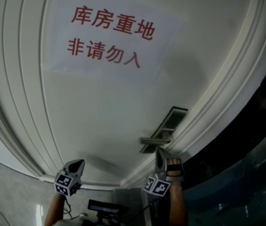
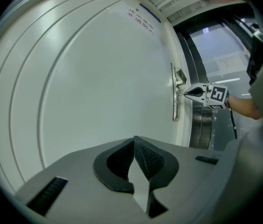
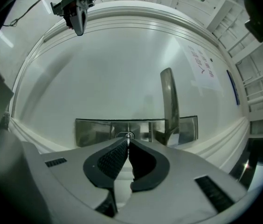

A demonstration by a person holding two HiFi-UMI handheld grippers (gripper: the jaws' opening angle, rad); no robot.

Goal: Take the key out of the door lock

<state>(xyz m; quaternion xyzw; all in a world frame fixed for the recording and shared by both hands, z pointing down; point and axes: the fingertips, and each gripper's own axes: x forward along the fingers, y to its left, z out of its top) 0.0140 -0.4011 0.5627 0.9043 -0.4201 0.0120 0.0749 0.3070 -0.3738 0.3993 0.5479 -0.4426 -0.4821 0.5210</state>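
A white door (image 1: 109, 102) carries a steel lock plate (image 3: 94, 130) with a lever handle (image 3: 169, 101). The key (image 3: 125, 135) shows as a small silver head in the plate, right at the tips of my right gripper (image 3: 128, 140), which is shut on it. From the left gripper view, the key (image 2: 184, 94) is a thin sliver between the right gripper (image 2: 190, 93) and the plate (image 2: 175, 101). In the head view the right gripper (image 1: 160, 158) sits just below the handle (image 1: 154, 140). My left gripper (image 2: 134, 143) is shut on nothing, held off the door to the left (image 1: 75, 165).
A paper sign with red characters (image 1: 112, 36) is stuck high on the door. Raised door-frame mouldings (image 1: 218, 93) run beside the lock. A dark glass panel (image 1: 246, 173) lies to the right of the frame. A person's sleeve (image 2: 262, 92) shows at the right.
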